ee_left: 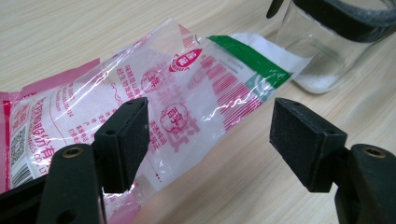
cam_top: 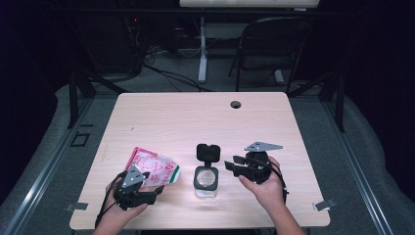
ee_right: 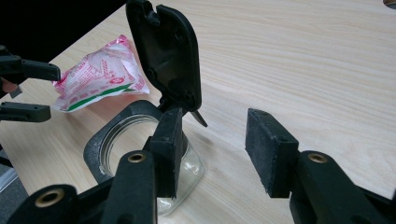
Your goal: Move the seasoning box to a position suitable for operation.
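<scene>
A pink, white and green plastic bag (cam_top: pixel 154 169) lies flat on the wooden table (cam_top: pixel 195 112) at the front left. My left gripper (cam_top: pixel 155 192) is at its near edge; in the left gripper view the gripper (ee_left: pixel 210 126) stands open over the bag (ee_left: pixel 187 102), the pads not pressing it. A clear glass jar (cam_top: pixel 206 178) with a little white powder stands right of the bag, its black hinged lid (cam_top: pixel 207 152) flipped up. My right gripper (cam_top: pixel 234 164) is open just right of the jar; in its own view the gripper (ee_right: pixel 212 144) shows the jar rim (ee_right: pixel 100 140) behind one jaw.
A cable hole (cam_top: pixel 236 104) sits near the table's far edge. A dark folding chair (cam_top: pixel 274 44) and a white desk leg (cam_top: pixel 202 54) stand beyond the table. Metal clamps (cam_top: pixel 323 204) mark the front corners.
</scene>
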### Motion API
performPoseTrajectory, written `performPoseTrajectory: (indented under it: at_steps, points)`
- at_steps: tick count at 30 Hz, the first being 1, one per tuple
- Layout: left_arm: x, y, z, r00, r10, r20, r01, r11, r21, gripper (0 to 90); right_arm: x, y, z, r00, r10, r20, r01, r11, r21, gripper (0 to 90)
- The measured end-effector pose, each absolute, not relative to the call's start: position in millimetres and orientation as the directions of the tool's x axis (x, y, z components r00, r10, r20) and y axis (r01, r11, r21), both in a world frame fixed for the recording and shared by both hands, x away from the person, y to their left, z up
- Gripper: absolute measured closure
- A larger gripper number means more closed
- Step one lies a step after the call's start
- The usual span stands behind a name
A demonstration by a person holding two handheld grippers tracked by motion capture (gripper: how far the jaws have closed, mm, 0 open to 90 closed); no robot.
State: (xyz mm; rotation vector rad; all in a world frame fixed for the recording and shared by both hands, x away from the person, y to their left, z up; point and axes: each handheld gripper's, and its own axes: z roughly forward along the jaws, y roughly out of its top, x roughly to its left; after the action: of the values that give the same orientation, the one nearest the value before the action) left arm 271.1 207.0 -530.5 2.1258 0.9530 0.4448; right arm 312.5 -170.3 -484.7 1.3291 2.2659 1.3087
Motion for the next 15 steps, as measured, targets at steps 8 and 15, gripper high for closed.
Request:
performPoseTrajectory:
  at_steps: [8, 15]
  points:
    - [275.0, 205.9, -543.7, 0.661, 0.748, 0.053, 0.49, -0.485, 0.724, 26.9, 313.0, -172.9, -484.3, -0.568, 0.78, 0.263, 0.604, 0.178, 0.777, 56.0]
    - [279.8, 201.4, -553.8, 0.656, 0.748, 0.097, 0.486, -0.518, 0.704, 27.6, 312.9, -174.4, -483.8, -0.561, 0.782, 0.27, 0.606, 0.166, 0.778, 55.5]
